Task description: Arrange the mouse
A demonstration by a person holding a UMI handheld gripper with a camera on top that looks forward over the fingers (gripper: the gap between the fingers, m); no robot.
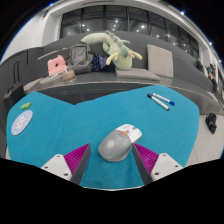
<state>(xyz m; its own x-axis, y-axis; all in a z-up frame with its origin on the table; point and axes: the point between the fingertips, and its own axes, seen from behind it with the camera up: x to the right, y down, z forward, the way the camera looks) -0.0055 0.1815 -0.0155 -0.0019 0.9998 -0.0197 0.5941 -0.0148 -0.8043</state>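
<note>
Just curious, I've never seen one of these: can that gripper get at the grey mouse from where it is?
Probably yes: the mouse already sits between the open hand-held gripper, nothing blocking it on the blue mat.

I can read no text, label, brand or number anywhere, not even on the grey-and-white plastic mouse (118,146) between my fingers.

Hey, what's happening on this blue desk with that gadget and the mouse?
A person is working a handheld gripper over a blue mat. A grey mouse lies between its two fingers, which are spread with small gaps either side, so it looks not yet squeezed. Just beyond the mouse lies a white card, and farther off a marker. Plush toys sit at the back.
</note>
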